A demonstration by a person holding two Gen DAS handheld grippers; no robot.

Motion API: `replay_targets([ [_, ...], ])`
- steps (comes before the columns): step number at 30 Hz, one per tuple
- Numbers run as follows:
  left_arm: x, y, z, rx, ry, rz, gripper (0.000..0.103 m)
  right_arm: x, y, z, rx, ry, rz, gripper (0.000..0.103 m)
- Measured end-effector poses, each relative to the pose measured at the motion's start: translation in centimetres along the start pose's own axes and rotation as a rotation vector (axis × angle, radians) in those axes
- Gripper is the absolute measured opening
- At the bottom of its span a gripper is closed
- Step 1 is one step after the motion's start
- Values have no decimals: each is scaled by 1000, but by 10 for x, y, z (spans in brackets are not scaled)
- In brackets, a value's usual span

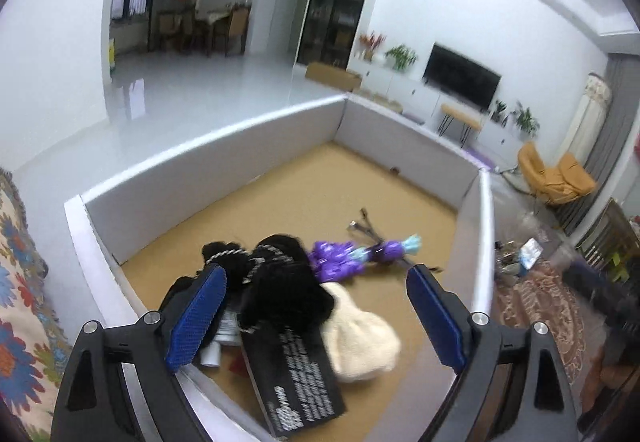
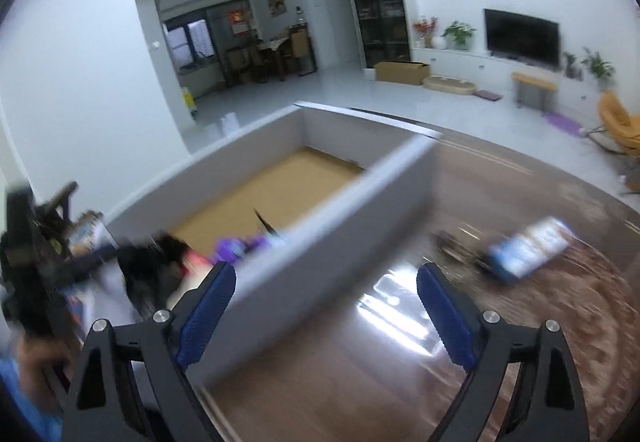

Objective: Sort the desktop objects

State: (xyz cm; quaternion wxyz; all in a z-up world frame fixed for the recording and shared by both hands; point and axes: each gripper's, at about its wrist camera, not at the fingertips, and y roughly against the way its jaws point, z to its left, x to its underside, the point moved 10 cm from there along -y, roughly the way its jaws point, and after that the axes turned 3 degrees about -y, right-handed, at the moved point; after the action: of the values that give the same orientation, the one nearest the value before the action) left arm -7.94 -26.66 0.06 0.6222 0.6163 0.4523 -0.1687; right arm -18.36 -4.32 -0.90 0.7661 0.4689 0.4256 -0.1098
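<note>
Left wrist view: left gripper [image 1: 316, 282] is hovering over the near corner of the white-walled bin [image 1: 208, 146], jaws spread wide, nothing pinched between them. Sorted items are piling up on the bin's tan, cork-like floor: a fuzzy black glove-like thing [image 1: 280, 282] with a stiff black printed tag [image 1: 296, 374], a soft cream knitted lump [image 1: 360, 338], a small white tube [image 1: 218, 346], and a glossy purple bundle [image 1: 340, 256] lying across thin metal rods [image 1: 364, 228]. Likely dropped close together because this corner is nearest the hands.

Right wrist view, motion-blurred: right gripper [image 2: 326, 284] is straddling the bin's right wall, jaws also released and empty. Beyond, on the shiny brown tabletop [image 2: 360, 382], a blue-and-white packet [image 2: 528, 246] beside dark clutter [image 2: 460, 246] is probably awaiting sorting.
</note>
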Motion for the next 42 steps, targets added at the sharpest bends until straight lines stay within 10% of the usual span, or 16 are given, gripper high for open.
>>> replay_targets([
  [10, -2, 68, -101, 188, -100, -136, 93, 161, 76, -154, 292, -66, 175, 93],
  [24, 107, 66, -263, 449, -347, 29, 93, 197, 87, -170, 334, -81, 211, 98],
  [42, 187, -33, -230, 258, -392, 279, 93, 201, 82, -173, 337, -97, 222, 103],
])
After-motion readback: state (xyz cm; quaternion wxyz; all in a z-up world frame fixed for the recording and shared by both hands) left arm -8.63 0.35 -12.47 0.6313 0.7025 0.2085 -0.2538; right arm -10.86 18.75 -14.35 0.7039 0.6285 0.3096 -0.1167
